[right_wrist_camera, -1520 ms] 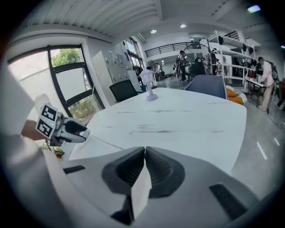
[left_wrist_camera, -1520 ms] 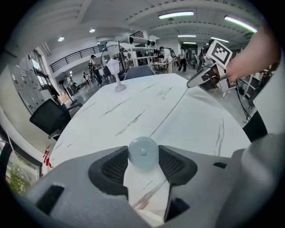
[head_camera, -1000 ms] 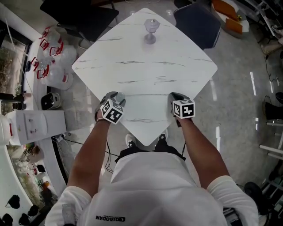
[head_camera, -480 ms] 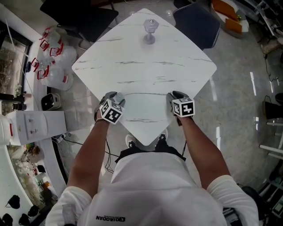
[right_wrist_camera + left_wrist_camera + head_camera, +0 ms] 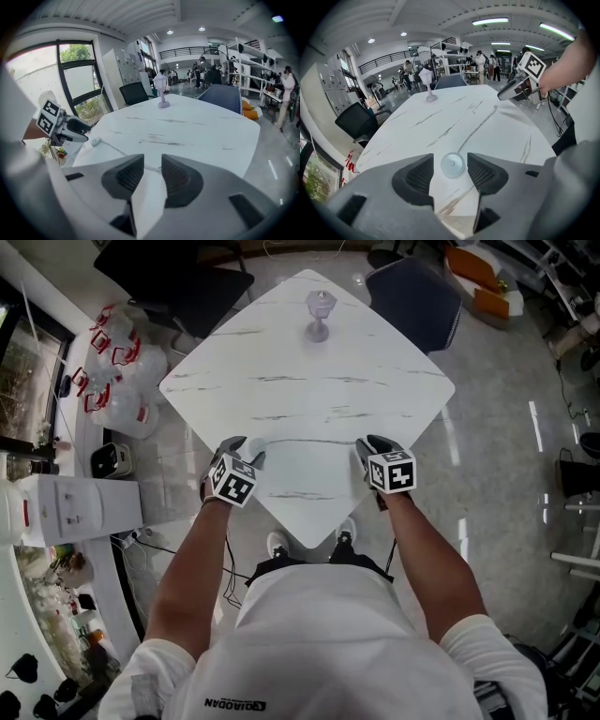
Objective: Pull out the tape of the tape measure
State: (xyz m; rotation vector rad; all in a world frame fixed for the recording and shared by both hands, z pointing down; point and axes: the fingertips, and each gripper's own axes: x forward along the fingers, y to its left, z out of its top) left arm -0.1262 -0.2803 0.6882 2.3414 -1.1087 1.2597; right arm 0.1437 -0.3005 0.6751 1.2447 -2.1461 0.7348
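Tape lies drawn out across your desk; looks done. Right gripper has just been opening, holding nothing; left gripper gapes around the case.

A big open-plan office hall: office chairs around a marble-look worktop, metal shelving racks, a mezzanine railing, ceiling strip lights.

Table glossy, smooth, white marble-look; tape measure translucent plastic.
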